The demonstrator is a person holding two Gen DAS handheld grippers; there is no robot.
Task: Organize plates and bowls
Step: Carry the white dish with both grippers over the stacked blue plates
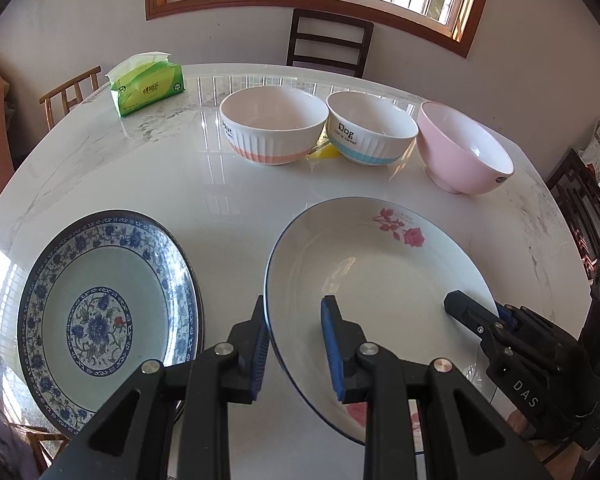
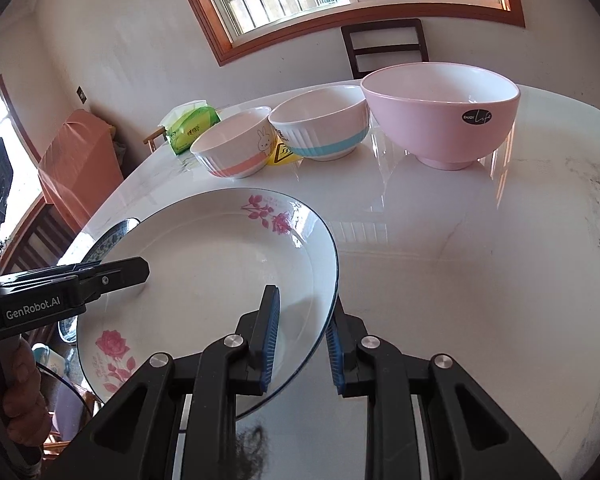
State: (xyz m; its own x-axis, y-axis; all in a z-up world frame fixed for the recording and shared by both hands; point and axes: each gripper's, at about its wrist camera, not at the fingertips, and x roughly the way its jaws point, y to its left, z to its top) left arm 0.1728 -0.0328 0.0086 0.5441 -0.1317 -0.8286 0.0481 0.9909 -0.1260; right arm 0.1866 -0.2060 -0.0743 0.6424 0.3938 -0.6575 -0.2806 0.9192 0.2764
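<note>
Near the front edge of the worktop [image 1: 228,184]: both grippers carry one plate between them.
Rose plate [image 1: 372,256]: white with a dark rim line and pink roses, raised and tilted clear of the worktop, just right of the blue plate.
Left gripper [image 1: 296,344]: clamped across the rose plate's left rim, one pad under the rim and one inside the well.
Right gripper [image 2: 302,340]: pinched on the opposite rim, one pad inside and one outside.
Why two grips: the dish is wide and glossy, so holds on opposite edges likely keep it from swinging or sliding out.
Blue plate [image 1: 108,320]: blue floral pattern, flat on the worktop at the left; probably the base of the plate stack.
Bowls: coral-banded bowl [image 1: 274,128], blue-banded bowl [image 1: 370,128] and pink bowl [image 1: 460,152] stand upright in a row behind, close together, not yet nested.
Tissue pack [image 1: 148,84]: green, at the far left, well apart from the dishes.
Step in hand: seemingly carrying the rose plate over the blue plate.
Risk: uneven lowering could knock rim against rim.
</note>
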